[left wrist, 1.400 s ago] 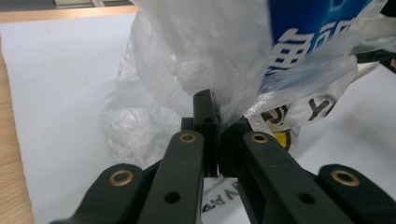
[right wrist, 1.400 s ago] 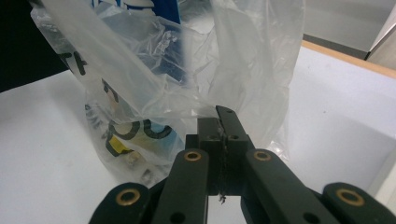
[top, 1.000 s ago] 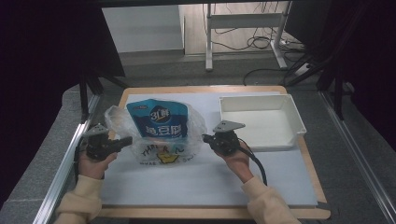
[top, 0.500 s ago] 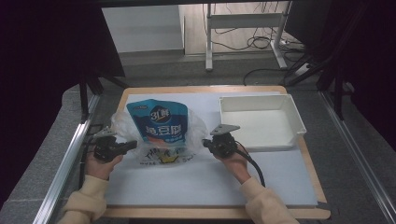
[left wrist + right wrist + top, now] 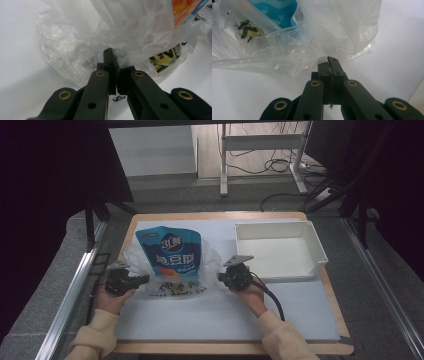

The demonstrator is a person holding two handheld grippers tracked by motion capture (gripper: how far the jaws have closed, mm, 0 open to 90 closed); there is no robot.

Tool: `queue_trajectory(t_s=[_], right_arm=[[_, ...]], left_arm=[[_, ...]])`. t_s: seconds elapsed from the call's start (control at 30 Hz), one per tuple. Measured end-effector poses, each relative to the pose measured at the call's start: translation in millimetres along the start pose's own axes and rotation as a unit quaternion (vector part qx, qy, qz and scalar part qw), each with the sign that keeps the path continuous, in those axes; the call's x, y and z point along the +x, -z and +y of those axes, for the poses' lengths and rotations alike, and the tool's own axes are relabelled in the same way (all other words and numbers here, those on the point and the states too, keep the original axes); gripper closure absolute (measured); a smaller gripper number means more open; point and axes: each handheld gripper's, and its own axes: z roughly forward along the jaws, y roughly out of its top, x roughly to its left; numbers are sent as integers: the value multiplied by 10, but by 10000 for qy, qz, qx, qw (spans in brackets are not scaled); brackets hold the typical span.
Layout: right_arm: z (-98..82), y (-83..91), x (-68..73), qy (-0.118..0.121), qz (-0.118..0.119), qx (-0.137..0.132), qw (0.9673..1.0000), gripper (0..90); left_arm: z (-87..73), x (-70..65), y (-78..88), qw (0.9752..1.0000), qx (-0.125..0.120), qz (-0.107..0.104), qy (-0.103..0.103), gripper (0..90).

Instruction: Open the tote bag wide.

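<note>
A blue printed pouch (image 5: 172,252) stands inside a clear plastic bag (image 5: 212,257) on the white mat. My left gripper (image 5: 145,279) is at the bag's left edge, shut on a pinch of the film. My right gripper (image 5: 220,277) holds the right edge the same way. In the left gripper view the jaws (image 5: 115,65) are together, with crumpled bag film (image 5: 75,50) bunched at their tips and the pouch (image 5: 187,10) behind. In the right gripper view the jaws (image 5: 330,63) press together on thin film of the bag (image 5: 337,30), and the pouch (image 5: 279,12) shows through it.
A white rectangular tray (image 5: 317,245) sits at the right of the wooden table, just beyond my right gripper. The white mat (image 5: 225,320) covers the near part of the table. A metal rail (image 5: 75,290) runs along the left edge.
Both hands have sunk a little toward the mat with the bag edges held, and the left hand has shifted slightly inward. The bag sits lower and slacker.
</note>
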Motion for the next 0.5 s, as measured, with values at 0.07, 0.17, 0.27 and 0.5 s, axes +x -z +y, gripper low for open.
queue_trajectory(t_s=[0.07, 0.17, 0.27, 0.5], right_arm=[[-10, -19, 1, -10, -6, 64, 10000, 885], [-31, -47, 0, -24, -29, 195, 9998, 885], [-56, -69, -6, -56, -42, 313, 9995, 885], [-110, -99, -2, -83, 13, 459, 9989, 885]], left_arm=[[-13, 4, -14, 10000, 35, 5, -6, 889], [-31, 6, -33, 10000, 89, 21, -11, 889], [-54, 9, -46, 9999, 136, 26, -7, 889], [-124, 29, -56, 9997, 248, 13, 27, 892]])
